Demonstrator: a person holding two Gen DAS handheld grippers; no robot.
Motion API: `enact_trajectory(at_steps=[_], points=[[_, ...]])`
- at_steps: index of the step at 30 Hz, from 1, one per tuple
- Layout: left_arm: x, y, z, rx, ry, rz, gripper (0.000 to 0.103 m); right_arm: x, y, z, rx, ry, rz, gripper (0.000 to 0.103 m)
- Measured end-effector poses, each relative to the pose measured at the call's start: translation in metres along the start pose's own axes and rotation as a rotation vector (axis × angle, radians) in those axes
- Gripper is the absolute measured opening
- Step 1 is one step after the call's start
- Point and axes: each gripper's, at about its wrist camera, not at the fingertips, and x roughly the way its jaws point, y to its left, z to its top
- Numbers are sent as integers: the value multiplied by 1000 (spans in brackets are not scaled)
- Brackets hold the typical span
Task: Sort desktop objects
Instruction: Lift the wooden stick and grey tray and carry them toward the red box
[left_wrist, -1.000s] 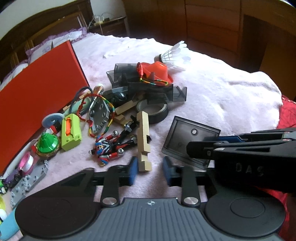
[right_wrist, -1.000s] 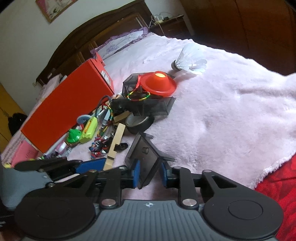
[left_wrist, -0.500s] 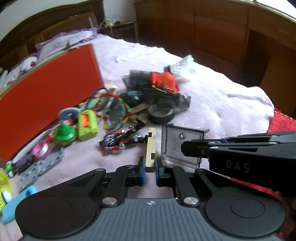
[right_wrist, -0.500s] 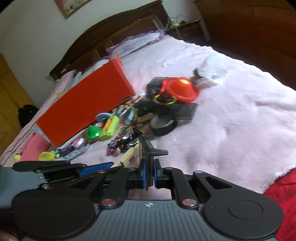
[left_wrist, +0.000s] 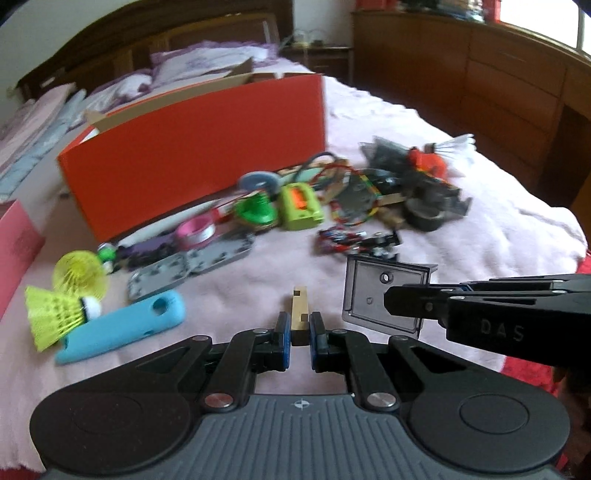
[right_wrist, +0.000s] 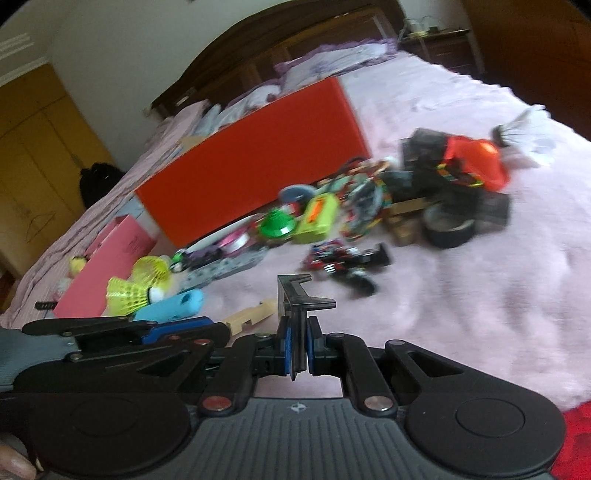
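Note:
My left gripper (left_wrist: 298, 329) is shut on a notched wooden block (left_wrist: 300, 312) and holds it above the pink blanket. The block also shows in the right wrist view (right_wrist: 251, 314). My right gripper (right_wrist: 296, 338) is shut on a smoky clear plastic tray piece (right_wrist: 295, 301), held on edge. In the left wrist view that tray piece (left_wrist: 380, 291) hangs to the right of the block, with the right gripper (left_wrist: 400, 304) reaching in from the right. The open orange box (left_wrist: 199, 147) stands behind the scattered objects.
A pile lies in front of the box: green spinning top (left_wrist: 255, 210), lime green toy (left_wrist: 299, 206), tape roll (left_wrist: 424, 218), dark tray parts with an orange cone (left_wrist: 424, 162), grey plates (left_wrist: 192, 262). At left lie yellow shuttlecocks (left_wrist: 55, 310) and a blue case (left_wrist: 122, 332).
Both grippers have closed on their objects, the left on the wooden block and the right on the tray piece, lifted them off the blanket, and swung left so the orange box is now ahead.

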Motion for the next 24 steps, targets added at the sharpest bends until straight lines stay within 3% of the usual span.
enact_trajectory(at_steps=[3,11,16,24], points=[[2,10,-8,-11,14,27,12,7,11,-1,-24,24,8,9],[21,29,-21,-59,82,15,14,24,23,-5,-59,76,-13,10],[29,29,-17,-70,78,14,23,31,26,-7,-75,102,-31,24],[35,28,-16,-83,88,-4,30,35,22,-6,-55,110,-43,25]])
